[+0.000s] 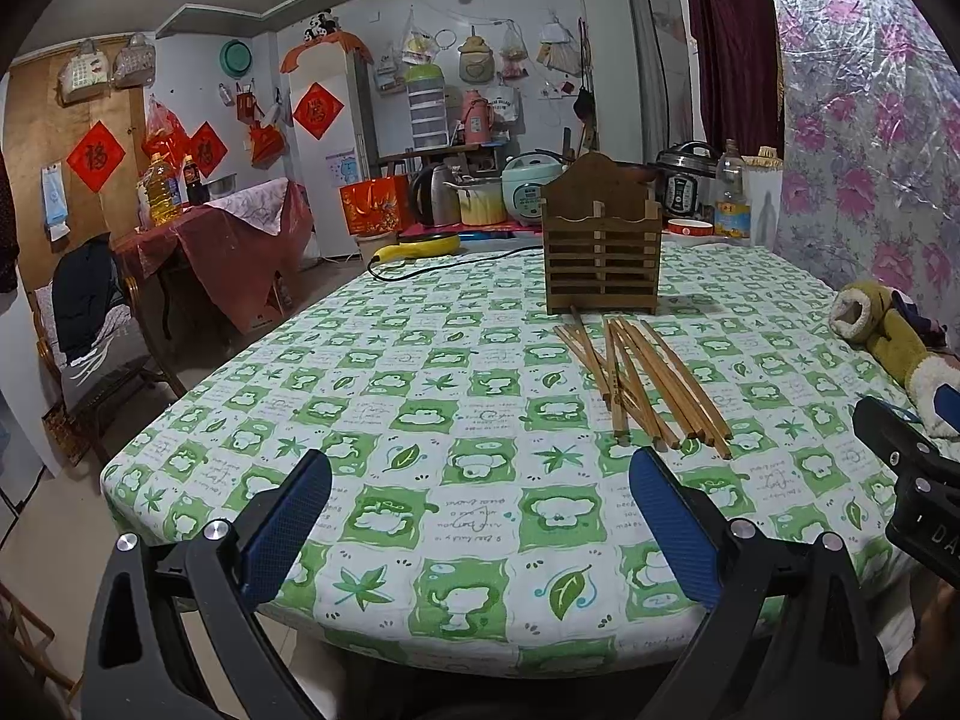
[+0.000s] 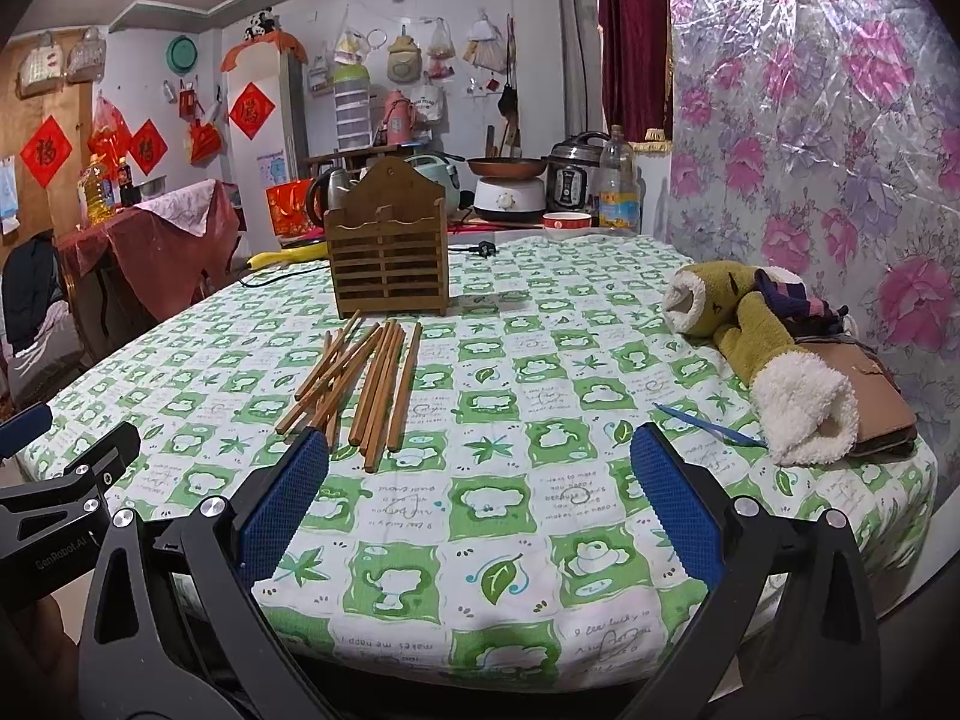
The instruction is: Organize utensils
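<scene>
- Green-and-white patterned tablecloth (image 1: 456,396) covers the table that both cameras look across, with a cluttered kitchen wall of red paper decorations and hanging bags behind it.
- Left gripper (image 1: 480,468) hovers over the near edge of the table with its blue-padded fingers (image 1: 288,516) spread wide and nothing between them.
- Right gripper (image 2: 480,444) is also held above the near edge, its blue pads (image 2: 678,498) far apart and holding nothing; its left pad overlaps the near ends of the chopsticks in the right wrist view, though contact cannot be judged.
- Each gripper's black body shows at the edge of the other's view, so the two sit side by side.
- Wooden chopsticks (image 1: 645,384) lie loose in a rough bundle on the cloth, some crossing each other, ahead of the grippers and slightly nearer the right one.
- Just beyond the chopsticks, a brown slatted wooden utensil holder (image 1: 602,255) stands upright on the table, one chopstick tip reaching nearly to its base.
- To the right, near the floral plastic wall covering (image 2: 840,138), lie olive fleece-lined mittens (image 2: 762,336) and a thin blue stick (image 2: 708,423).
- Farther back stand a rice cooker (image 1: 531,186), a pressure cooker (image 2: 573,174) and an oil bottle (image 2: 618,186).
</scene>
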